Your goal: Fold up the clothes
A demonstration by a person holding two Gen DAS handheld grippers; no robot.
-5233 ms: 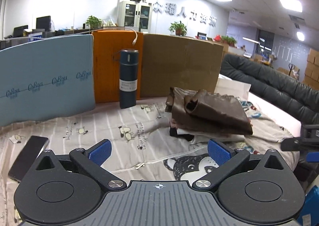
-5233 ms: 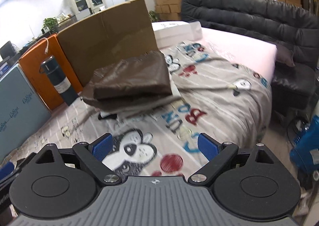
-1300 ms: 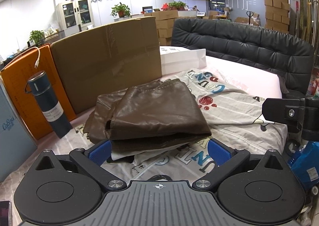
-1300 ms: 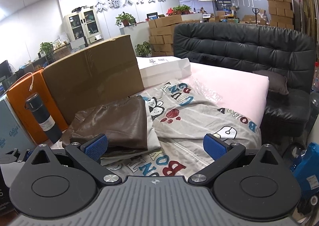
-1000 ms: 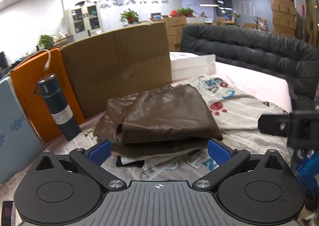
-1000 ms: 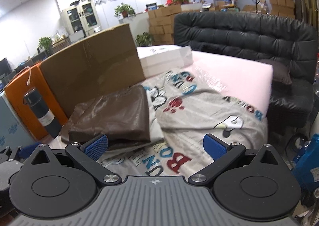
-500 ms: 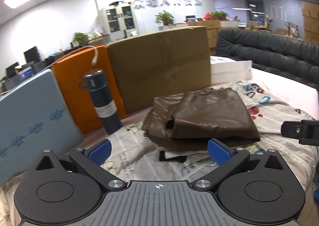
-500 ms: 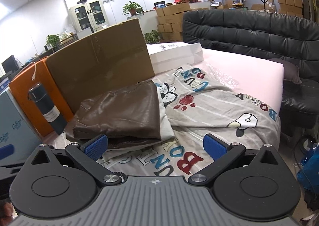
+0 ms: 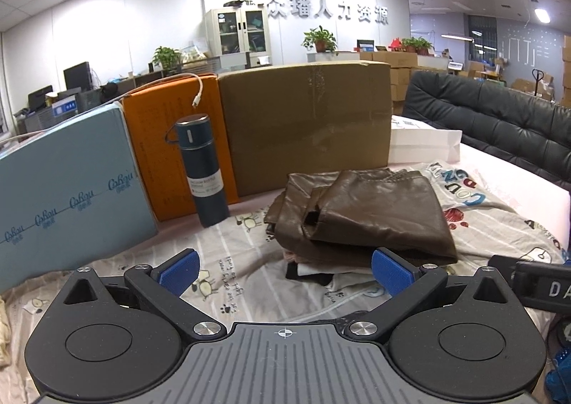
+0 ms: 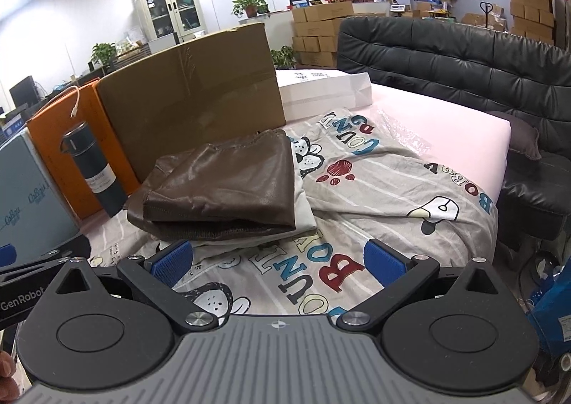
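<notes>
Clothes (image 10: 221, 190) lie stacked on the bed (image 10: 446, 129), brown garment topmost, long axis running toward the cardboard box (image 10: 192, 90) at the far edge. Left claw (image 9: 284, 268) and right claw (image 10: 276, 257) hover wide, empty.

Dark flask (image 9: 204, 168) upright against orange box (image 9: 171, 140); black sofa (image 10: 464, 57) behind.
</notes>
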